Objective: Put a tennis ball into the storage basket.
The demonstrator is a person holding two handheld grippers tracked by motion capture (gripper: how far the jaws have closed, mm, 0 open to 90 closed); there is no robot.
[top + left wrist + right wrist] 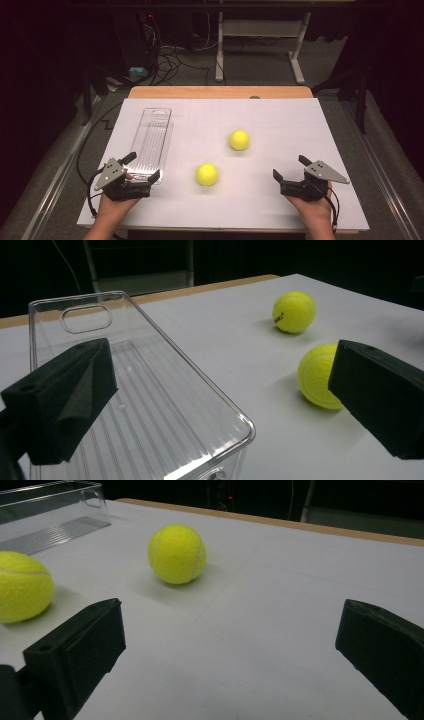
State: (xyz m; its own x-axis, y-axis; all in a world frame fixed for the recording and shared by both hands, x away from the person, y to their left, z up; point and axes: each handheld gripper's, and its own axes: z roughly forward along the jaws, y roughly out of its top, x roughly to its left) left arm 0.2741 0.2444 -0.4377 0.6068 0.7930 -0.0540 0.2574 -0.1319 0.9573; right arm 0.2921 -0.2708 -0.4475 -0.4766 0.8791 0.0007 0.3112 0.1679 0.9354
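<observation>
Two yellow tennis balls lie on the white sheet: the nearer ball (pixel 207 174) (pixel 317 375) (pixel 22 586) and the farther ball (pixel 239 140) (pixel 294 312) (pixel 177 553). A clear plastic bin (pixel 152 142) (pixel 145 405) (pixel 50 507) stands lengthwise at the left, with nothing in it. My left gripper (pixel 143 166) (pixel 220 390) is open at the bin's near end, its jaws spanning the bin's corner. At the front right my right gripper (pixel 291 167) (pixel 230 650) is open on bare sheet, apart from both balls.
The white sheet (pixel 280 125) covers a wooden table (pixel 220 92). Beyond it are a dark floor with cables (pixel 170 60) and a white table frame (pixel 260 35). Metal rails run along both sides of the table.
</observation>
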